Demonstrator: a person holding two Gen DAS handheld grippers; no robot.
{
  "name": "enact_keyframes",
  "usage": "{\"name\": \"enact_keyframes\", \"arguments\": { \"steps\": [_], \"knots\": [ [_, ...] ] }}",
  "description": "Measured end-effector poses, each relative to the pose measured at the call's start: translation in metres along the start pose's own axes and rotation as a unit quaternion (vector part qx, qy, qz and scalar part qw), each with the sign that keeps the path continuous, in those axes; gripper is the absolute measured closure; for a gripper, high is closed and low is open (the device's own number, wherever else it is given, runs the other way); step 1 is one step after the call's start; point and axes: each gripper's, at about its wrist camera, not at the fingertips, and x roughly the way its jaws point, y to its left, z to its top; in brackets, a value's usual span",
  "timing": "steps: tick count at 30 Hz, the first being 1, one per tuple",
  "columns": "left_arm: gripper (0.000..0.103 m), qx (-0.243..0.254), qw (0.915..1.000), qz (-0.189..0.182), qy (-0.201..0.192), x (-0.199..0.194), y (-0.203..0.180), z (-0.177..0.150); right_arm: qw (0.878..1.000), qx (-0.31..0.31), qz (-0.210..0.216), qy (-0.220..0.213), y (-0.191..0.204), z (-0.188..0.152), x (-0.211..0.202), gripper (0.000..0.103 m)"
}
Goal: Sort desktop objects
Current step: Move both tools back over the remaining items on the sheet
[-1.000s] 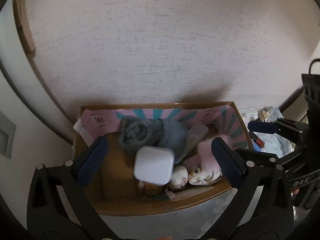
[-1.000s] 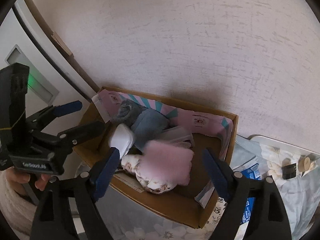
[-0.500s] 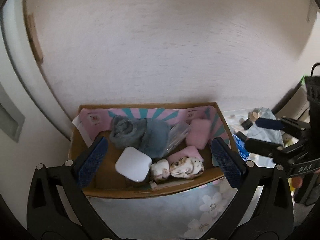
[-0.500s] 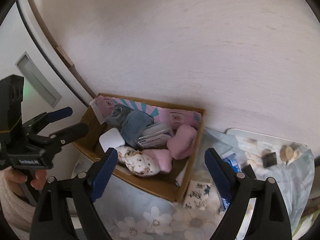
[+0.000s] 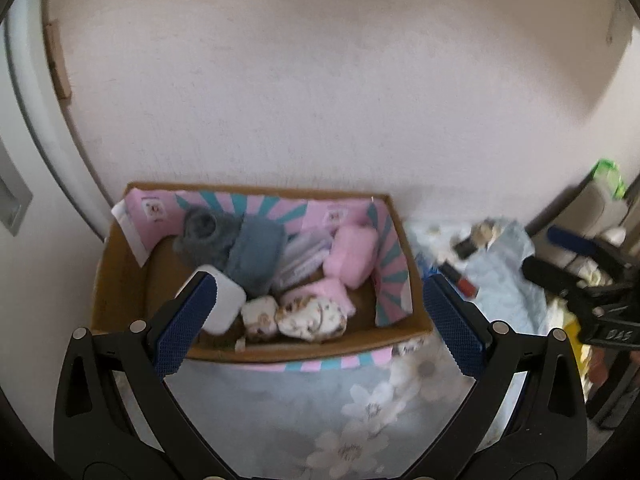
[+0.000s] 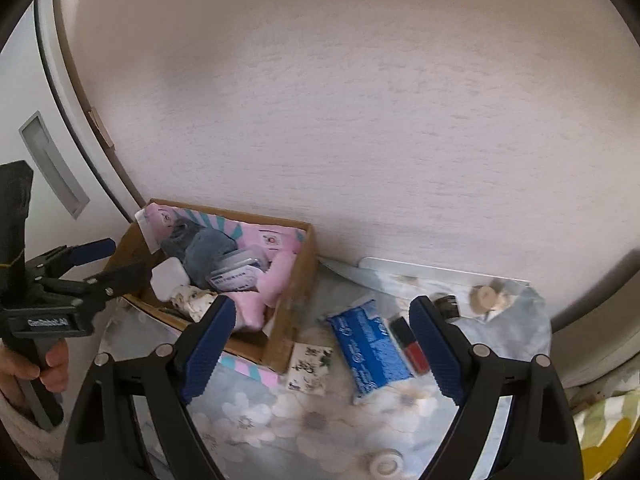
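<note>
A cardboard box point(image 5: 120, 276) point(image 6: 298, 280) with a pink and teal lining stands against the wall. It holds grey socks point(image 5: 236, 244), a white case point(image 5: 226, 304), pink pouches point(image 5: 350, 254), floral cloth rolls point(image 5: 308, 314) and a clear packet point(image 6: 238, 272). My left gripper point(image 5: 320, 320) is open and empty, in front of the box. My right gripper point(image 6: 324, 340) is open and empty, over the cloth right of the box. On the cloth lie a blue tissue pack point(image 6: 368, 344), a small floral card point(image 6: 310, 366) and a red and black lipstick point(image 6: 410, 346).
A floral tablecloth point(image 6: 280, 416) covers the desk. A white tray point(image 6: 424, 272) with small wooden pieces point(image 6: 482, 294) and a black clip point(image 6: 448, 306) sits at the back right. A white tape roll point(image 6: 386, 462) lies near the front edge. The wall is close behind.
Both grippers have pulled back from the box and to the right. The white case and the pink pouch now lie in the box. More of the cloth and its loose items shows.
</note>
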Motion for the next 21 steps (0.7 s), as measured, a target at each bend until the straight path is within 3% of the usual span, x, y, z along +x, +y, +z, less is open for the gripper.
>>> {"name": "enact_keyframes", "arguments": {
  "steps": [5,9,18,21],
  "knots": [
    [0.001,0.015,0.9985,0.049,-0.02,-0.003,-0.02,-0.006,1.0,0.008,-0.018,-0.023,-0.017,-0.01,-0.014,0.016],
    [0.001,0.012,0.9971,0.072,-0.022,0.0,-0.027,-0.009,0.997,0.019,-0.02,-0.071,-0.03,-0.018,-0.03,0.016],
    [0.001,0.005,0.9956,0.093,-0.002,0.004,-0.037,-0.014,0.996,0.037,-0.039,-0.076,-0.06,-0.03,-0.041,0.016],
    [0.001,0.012,0.9968,0.078,-0.015,-0.004,-0.046,-0.019,0.993,0.057,-0.028,-0.095,-0.078,-0.038,-0.053,0.016]
  ]
}}
